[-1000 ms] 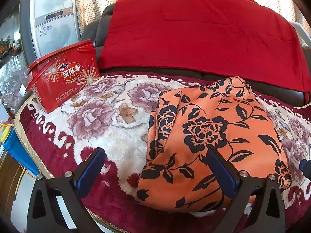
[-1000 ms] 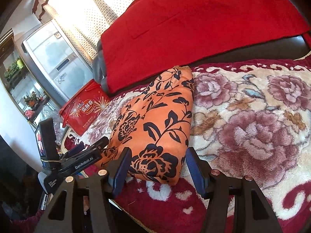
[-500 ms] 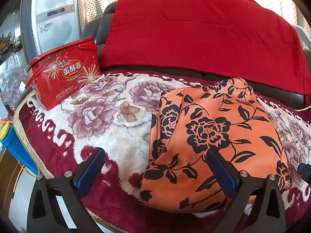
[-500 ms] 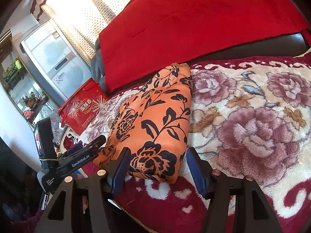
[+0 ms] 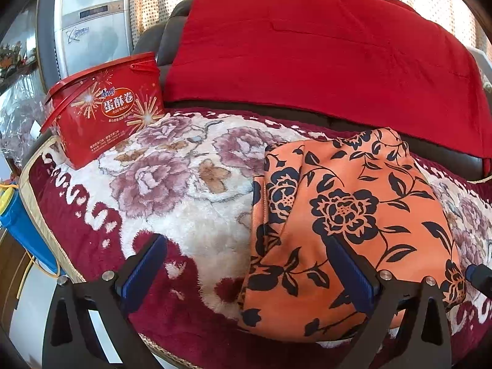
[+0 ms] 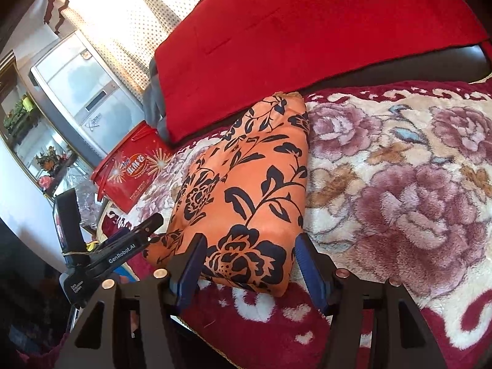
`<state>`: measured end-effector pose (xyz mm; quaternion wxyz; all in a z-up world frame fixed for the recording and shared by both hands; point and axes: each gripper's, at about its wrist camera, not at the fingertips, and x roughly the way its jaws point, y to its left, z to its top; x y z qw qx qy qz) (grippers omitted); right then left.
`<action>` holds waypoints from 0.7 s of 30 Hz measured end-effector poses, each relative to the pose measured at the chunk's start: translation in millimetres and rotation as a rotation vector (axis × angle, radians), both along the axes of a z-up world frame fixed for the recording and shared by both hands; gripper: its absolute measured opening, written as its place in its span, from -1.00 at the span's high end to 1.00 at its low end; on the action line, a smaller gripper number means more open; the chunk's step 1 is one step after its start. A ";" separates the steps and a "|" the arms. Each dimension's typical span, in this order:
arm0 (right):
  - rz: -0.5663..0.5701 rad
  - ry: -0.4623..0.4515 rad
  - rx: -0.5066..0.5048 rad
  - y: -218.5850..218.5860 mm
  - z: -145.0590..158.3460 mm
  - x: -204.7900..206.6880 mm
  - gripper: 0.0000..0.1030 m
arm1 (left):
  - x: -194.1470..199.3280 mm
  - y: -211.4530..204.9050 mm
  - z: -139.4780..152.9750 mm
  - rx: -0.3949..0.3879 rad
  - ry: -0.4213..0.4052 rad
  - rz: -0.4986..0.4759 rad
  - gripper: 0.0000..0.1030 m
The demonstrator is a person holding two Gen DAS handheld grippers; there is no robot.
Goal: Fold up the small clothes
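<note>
An orange garment with black flowers (image 5: 353, 215) lies folded into a rough rectangle on the flowered blanket (image 5: 184, 184) that covers the sofa seat. My left gripper (image 5: 244, 246) is open wide at the blanket's near edge; its right finger stands over the garment's near left part without pressing it. My right gripper (image 6: 249, 243) is open too. The garment (image 6: 246, 184) has its near right corner showing between the blue pads, and neither pad touches it. The left gripper (image 6: 144, 227) shows beside the garment's left edge in the right wrist view.
A red egg-roll box (image 5: 104, 110) stands on the blanket's far left corner. A red cloth (image 5: 307, 55) drapes the dark sofa back. A blue container (image 5: 12, 215) sits beyond the seat's left edge, with a silver appliance (image 5: 92, 24) behind.
Both grippers stay open and almost still. The garment lies as it did.
</note>
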<state>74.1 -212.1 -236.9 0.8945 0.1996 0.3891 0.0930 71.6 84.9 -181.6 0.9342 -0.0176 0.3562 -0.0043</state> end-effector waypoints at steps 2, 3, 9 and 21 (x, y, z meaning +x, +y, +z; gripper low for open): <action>0.000 0.000 -0.001 1.0 -0.4 -0.1 -0.22 | 0.2 1.1 -0.3 -0.002 0.001 0.000 -1.00; 0.000 0.000 -0.001 1.4 -0.4 -0.1 -0.22 | 0.4 1.5 -0.3 -0.003 0.001 0.000 -1.00; 0.010 -0.043 0.028 1.1 11.5 8.4 -0.23 | 2.1 2.4 -3.1 0.003 0.007 0.001 -1.00; 0.029 0.030 0.111 -0.5 -10.1 58.4 -0.23 | 17.8 -5.2 -24.7 0.034 0.108 -0.028 -1.00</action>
